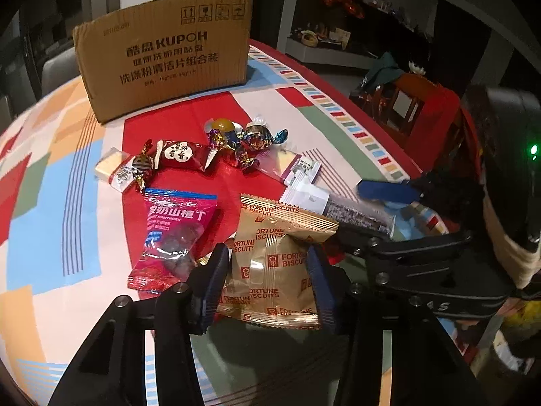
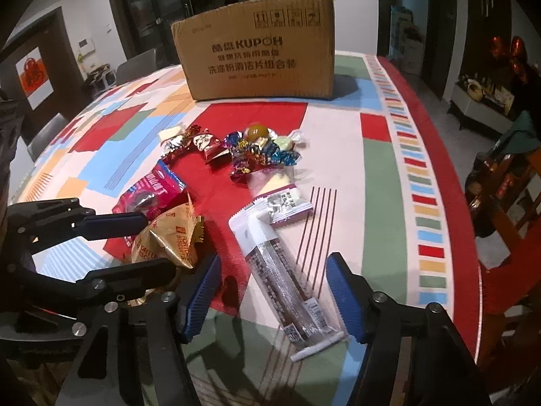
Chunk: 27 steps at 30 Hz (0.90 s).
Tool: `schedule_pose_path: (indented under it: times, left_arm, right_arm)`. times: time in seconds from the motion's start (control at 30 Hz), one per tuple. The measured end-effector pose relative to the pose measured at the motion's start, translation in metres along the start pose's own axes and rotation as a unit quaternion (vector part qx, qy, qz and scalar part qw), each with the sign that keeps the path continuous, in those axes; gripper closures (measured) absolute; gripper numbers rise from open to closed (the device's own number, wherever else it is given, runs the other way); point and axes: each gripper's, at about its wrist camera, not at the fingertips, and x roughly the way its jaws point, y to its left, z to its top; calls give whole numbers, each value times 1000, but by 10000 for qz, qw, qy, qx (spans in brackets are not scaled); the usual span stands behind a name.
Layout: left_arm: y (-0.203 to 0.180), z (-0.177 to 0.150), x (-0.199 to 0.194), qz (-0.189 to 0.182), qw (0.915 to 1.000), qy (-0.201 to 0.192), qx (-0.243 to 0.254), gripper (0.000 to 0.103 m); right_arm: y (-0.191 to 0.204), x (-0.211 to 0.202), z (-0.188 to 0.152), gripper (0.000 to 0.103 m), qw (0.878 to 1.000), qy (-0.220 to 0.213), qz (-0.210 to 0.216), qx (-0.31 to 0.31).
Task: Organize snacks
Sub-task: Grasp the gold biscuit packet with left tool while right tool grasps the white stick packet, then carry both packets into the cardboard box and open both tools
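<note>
Pinching the biscuit packet (image 1: 277, 264), left gripper (image 1: 267, 284) jaws clamp it, prob for the box (image 1: 165, 54); right gripper (image 2: 274, 291) jaws apart, straddling snack stick (image 2: 284, 284) on worktop (image 2: 378, 182).

Cardboard box (image 2: 257, 50) sits at the worktop's (image 2: 368, 169) far side. Nearer than it, a candy cluster (image 2: 260, 150) lies mid-worktop. Hawthorn pack (image 1: 172, 237) near-left, biscuit pack (image 1: 277, 264) just right of it, between left hand-held gripper (image 1: 267, 284) fingers. Long stick pack (image 2: 287, 277) right of the biscuit pack, between right hand-held gripper (image 2: 274, 294) fingers.
</note>
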Motion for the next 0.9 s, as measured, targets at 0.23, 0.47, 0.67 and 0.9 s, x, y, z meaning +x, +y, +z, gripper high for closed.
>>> schedule_pose_path:
  times: [0.23, 0.47, 0.67, 0.9]
  left_arm:
    - [6, 0, 4, -290, 9992, 12, -279, 65]
    - [8, -2, -4, -374, 9983, -52, -449, 66]
    - [8, 0, -29, -284, 9978, -409, -442, 66]
    - [15, 8, -59, -158, 9957, -794, -441, 66]
  right_arm:
    - [5, 8, 1, 54, 9999, 28, -140, -97]
    - [5, 6, -1, 73, 9995, -9, -325, -4]
    - [7, -9, 0, 79, 9992, -172, -330, 173]
    - [17, -43, 13, 81, 9971, -643, -311, 265]
